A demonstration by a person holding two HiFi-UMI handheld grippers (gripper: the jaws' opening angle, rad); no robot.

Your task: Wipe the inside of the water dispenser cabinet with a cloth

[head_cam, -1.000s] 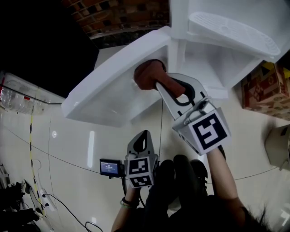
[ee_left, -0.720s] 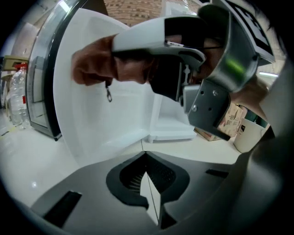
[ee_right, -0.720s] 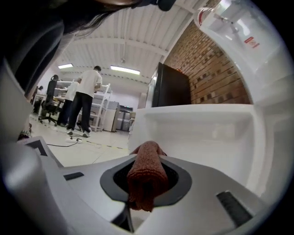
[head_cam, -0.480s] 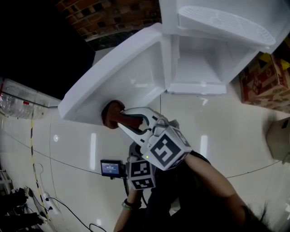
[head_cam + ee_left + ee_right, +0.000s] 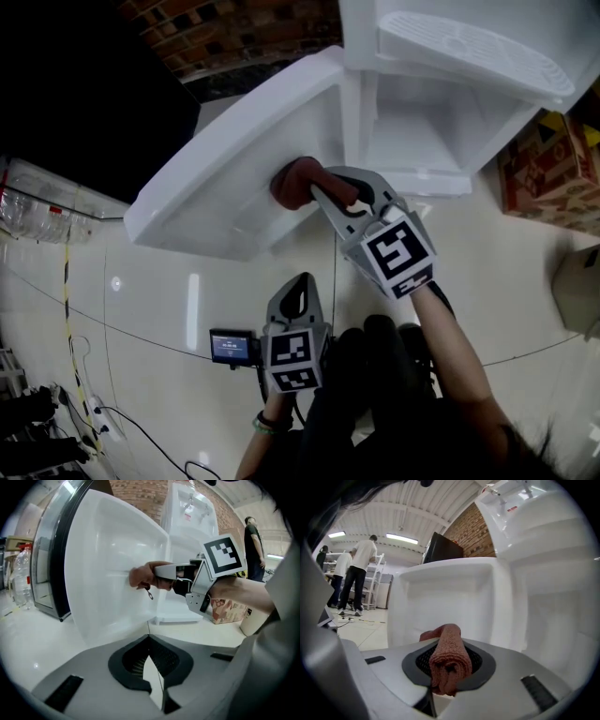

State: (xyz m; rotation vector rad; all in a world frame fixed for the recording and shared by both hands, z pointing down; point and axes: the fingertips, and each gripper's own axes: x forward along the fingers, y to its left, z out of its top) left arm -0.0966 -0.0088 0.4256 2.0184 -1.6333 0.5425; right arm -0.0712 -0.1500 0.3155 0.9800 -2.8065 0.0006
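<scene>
Right gripper (image 5: 323, 192), jaws clamped on a rolled reddish cloth (image 5: 292, 181), presses it against the open cabinet door (image 5: 225, 187), inner face. Left gripper (image 5: 296, 298) is closed and empty. Risk: the unbraced door may swing under pressure, breaking contact.

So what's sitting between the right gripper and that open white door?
A rolled reddish-brown cloth, clamped in the right gripper and reaching the door at its inner face. The head view and right gripper view both show it.
</scene>
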